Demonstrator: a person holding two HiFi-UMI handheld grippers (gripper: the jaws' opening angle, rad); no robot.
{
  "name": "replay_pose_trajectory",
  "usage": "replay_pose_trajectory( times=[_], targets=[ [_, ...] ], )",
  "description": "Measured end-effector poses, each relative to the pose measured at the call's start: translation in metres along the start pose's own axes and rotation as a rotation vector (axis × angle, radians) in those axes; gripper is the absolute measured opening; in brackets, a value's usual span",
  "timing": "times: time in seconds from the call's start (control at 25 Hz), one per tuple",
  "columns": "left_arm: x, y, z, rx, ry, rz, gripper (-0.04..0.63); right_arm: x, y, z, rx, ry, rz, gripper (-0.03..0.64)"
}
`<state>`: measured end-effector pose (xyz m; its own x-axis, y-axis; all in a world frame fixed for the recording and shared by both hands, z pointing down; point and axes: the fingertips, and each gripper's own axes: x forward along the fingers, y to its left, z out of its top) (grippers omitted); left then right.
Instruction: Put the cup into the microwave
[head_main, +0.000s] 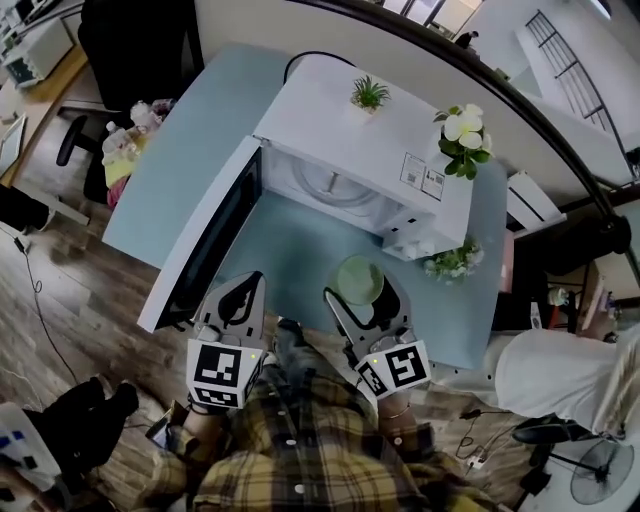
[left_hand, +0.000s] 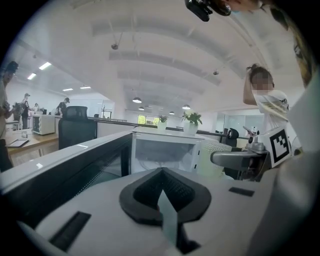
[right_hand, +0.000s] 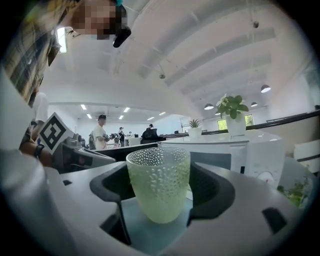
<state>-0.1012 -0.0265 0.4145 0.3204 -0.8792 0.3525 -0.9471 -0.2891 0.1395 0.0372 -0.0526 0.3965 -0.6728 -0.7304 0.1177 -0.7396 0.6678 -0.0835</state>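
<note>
At the front edge of the blue table (head_main: 300, 250), just before the open microwave (head_main: 340, 110), the pale green dimpled cup (right_hand: 159, 180) stands upright between the jaws of my right gripper (head_main: 361, 290). The dark pads close on its sides, so I judge it gripped for carrying. I cannot tell whether its base rests on the table or hangs just above it.

Beyond the cup, the white cavity (head_main: 330, 185) faces me, empty but for its turntable. The door (head_main: 200, 240) is swung fully out toward the table's left edge, which leaves a straight lane from cup to opening.

My left gripper (head_main: 252, 282) hovers beside the door's free end with its jaws drawn together on nothing. I read it as parked there to stay clear of the right one's path.

A small potted plant (head_main: 369, 95) and a pot of white flowers (head_main: 463, 135) sit on the microwave's top, out of the way. What remains, as I judge it, is a level push forward and a gentle set-down inside.
</note>
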Motion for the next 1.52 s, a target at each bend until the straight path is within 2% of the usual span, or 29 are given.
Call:
replay_pose_trajectory(
  times=[0.44, 0.84, 1.52],
  targets=[
    [0.052, 0.006, 0.031, 0.020, -0.018, 0.014, -0.011, 0.033, -0.039, 0.013, -0.003, -0.019, 0.032, 0.368],
    [0.074, 0.007, 0.034, 0.022, -0.021, 0.047, -0.011, 0.045, -0.057, 0.012, -0.005, -0.029, 0.070, 0.368],
    [0.098, 0.020, 0.048, 0.057, 0.008, -0.032, -0.011, 0.067, -0.069, 0.016, 0.008, -0.023, -0.008, 0.368]
  ],
)
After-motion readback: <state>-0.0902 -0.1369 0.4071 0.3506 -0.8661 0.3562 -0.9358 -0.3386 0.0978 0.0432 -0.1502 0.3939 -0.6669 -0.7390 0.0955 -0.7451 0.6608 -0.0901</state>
